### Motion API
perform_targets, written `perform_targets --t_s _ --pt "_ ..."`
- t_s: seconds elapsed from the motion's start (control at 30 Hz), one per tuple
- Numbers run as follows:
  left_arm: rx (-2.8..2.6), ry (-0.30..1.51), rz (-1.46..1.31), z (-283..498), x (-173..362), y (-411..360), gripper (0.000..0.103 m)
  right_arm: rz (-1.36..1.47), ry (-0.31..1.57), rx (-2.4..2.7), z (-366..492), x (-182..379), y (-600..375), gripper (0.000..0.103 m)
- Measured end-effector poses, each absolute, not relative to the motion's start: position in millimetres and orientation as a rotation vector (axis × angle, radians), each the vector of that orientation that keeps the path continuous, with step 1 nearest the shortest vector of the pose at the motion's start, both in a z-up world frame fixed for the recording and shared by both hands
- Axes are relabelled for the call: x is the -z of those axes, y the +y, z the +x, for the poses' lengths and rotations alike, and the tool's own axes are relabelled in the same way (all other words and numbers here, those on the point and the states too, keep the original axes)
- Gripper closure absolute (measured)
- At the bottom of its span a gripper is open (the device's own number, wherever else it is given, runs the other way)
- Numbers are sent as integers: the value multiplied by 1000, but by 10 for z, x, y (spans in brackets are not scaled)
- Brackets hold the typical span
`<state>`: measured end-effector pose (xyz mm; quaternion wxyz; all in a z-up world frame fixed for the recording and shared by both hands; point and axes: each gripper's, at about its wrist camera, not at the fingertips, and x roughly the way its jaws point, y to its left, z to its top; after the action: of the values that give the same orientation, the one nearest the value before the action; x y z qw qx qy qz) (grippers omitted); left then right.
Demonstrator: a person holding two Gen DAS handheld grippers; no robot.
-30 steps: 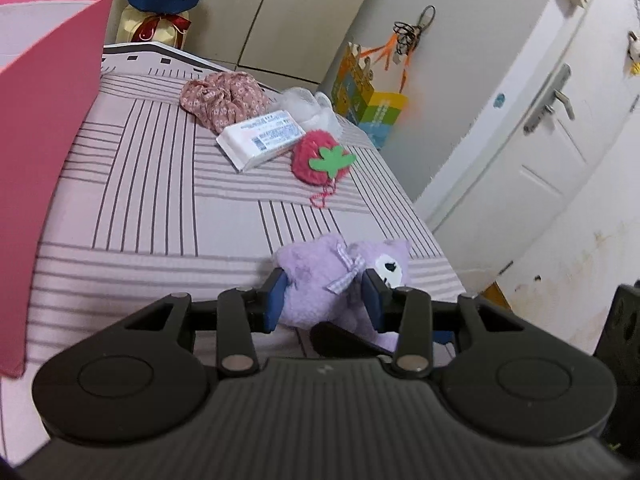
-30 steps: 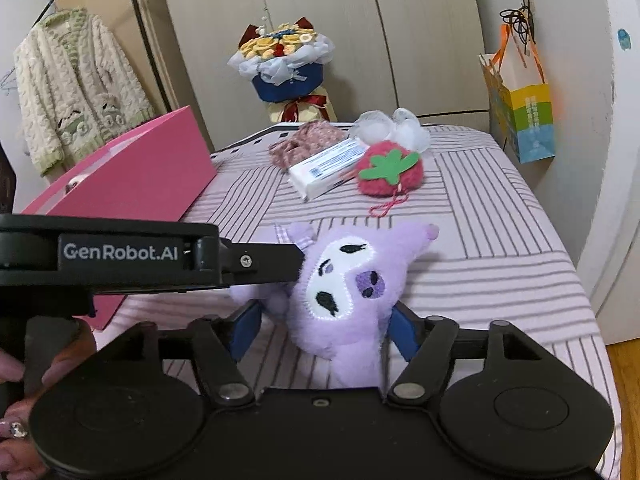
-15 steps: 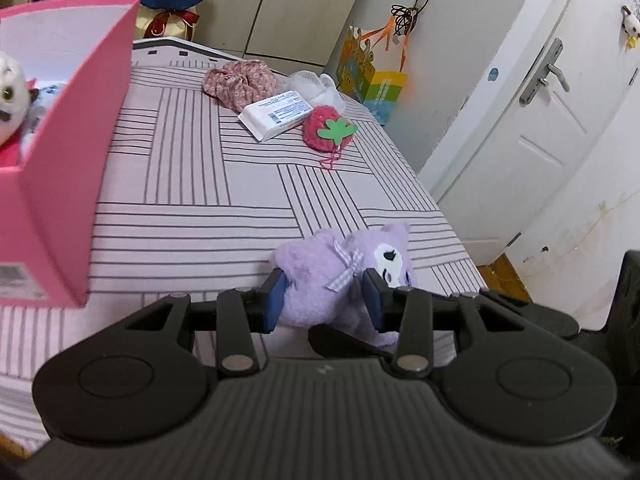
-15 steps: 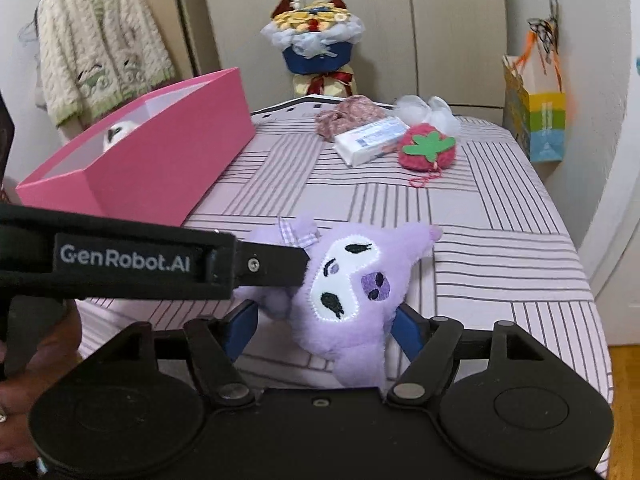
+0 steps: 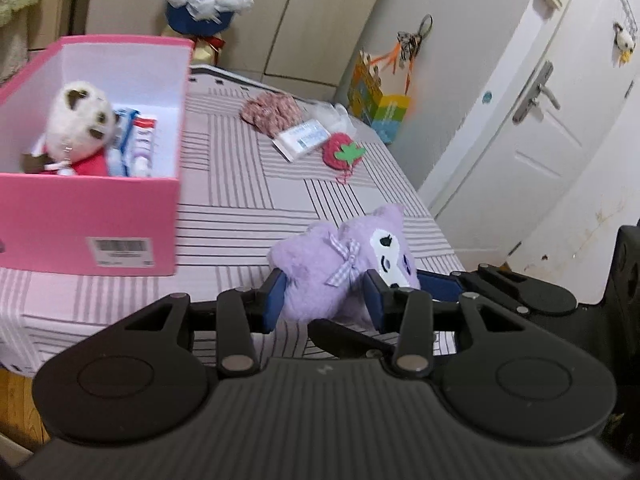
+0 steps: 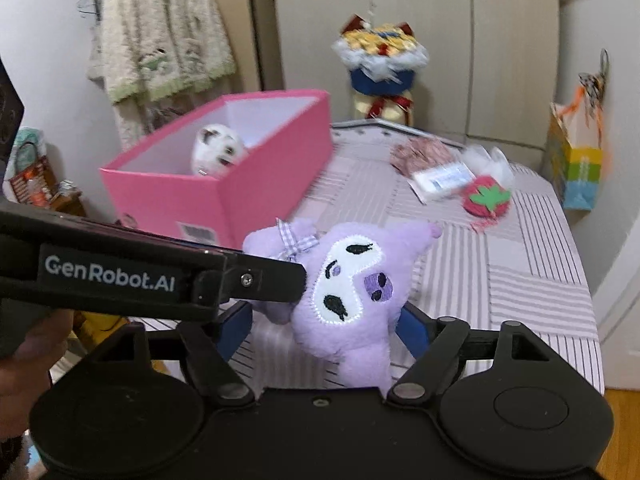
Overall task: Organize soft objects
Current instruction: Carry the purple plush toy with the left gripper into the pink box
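The soft purple plush toy with a white face [image 5: 340, 268] is squeezed between the blue pads of the left gripper [image 5: 325, 295], so its jaws are clamped on the toy's body, just under the small checked bow. The toy is held up in the air above the near edge of the striped bed [image 5: 240, 184]. In the right wrist view the same toy [image 6: 352, 292] sits between the blue pads of the right gripper [image 6: 326, 326]. Those jaws have just been opening wider, and a gap can be seen on each side of the toy, so it is not pinched there. The black left gripper arm with white letters is seen reaching in from the left to the toy's side.

Farther off to the left, an open pink cardboard box [image 5: 92, 220] rests on the bed. A white fluffy bear toy in red [image 5: 78, 120] and some small packs are seen inside it. At the far right of the bed lie a red knitted strawberry with a green leaf [image 5: 344, 154], a flat white packet [image 5: 302, 138] and a bundle of pink flowery cloth [image 5: 270, 112], close together. A white door [image 5: 532, 128] is seen to the right.
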<state>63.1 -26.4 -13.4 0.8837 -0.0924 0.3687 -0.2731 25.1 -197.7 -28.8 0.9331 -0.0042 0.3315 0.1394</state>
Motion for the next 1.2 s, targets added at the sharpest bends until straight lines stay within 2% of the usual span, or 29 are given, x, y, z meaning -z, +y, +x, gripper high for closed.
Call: perform_targets --t_s 0.6,1.1,1.17,1.2 --pt "494 632 -235 596 -407 523 60 -79 579 -400 472 -308 -1218 13" --pt "442 613 -262 1660 -510 1049 60 -106 538 -445 1486 -408 -688 13" --pt "441 617 -264 1854 -507 1063 60 -104 534 -445 1656 -403 -671 14" --pt "438 618 -260 1950 -508 1065 60 -103 531 -439 1742 -402 -671 19"
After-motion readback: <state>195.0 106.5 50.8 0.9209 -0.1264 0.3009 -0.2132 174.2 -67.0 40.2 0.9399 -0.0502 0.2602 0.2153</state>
